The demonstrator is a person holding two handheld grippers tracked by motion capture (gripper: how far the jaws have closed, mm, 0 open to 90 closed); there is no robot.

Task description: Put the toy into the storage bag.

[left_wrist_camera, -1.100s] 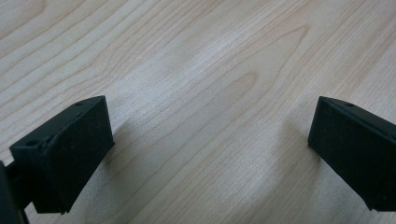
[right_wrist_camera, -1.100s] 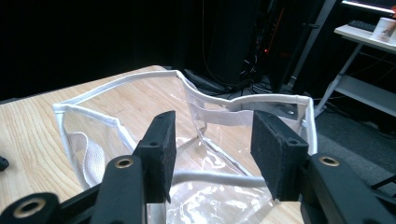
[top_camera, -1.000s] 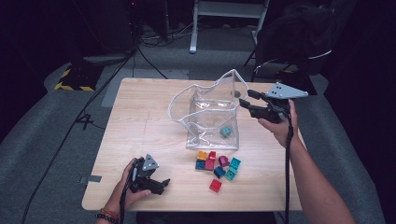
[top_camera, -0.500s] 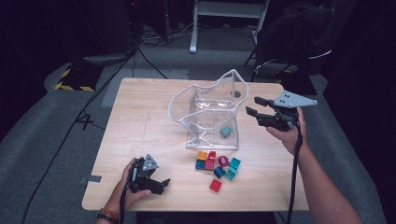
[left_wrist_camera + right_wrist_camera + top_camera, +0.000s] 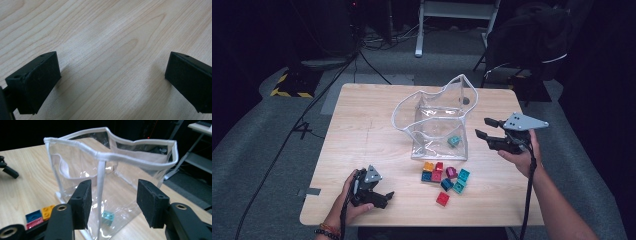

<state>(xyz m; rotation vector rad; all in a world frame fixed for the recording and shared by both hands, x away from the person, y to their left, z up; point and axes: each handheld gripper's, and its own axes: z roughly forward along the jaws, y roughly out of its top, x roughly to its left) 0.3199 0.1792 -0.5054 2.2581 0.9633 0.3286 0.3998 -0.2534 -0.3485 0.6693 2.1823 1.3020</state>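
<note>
The wooden table [image 5: 362, 130] carries a clear plastic bag [image 5: 437, 120] with white piping, standing open near the middle, towards the far side. A teal block [image 5: 454, 141] lies inside the bag at its near right corner. A cluster of coloured toy blocks [image 5: 444, 176] sits on the table just near of the bag. The right gripper [image 5: 486, 131] hovers just right of the bag, jaws wide apart and holding nothing. The left gripper [image 5: 384, 197] rests at the near left edge, well apart from the bag, jaws spread wide over bare wood, empty.
</note>
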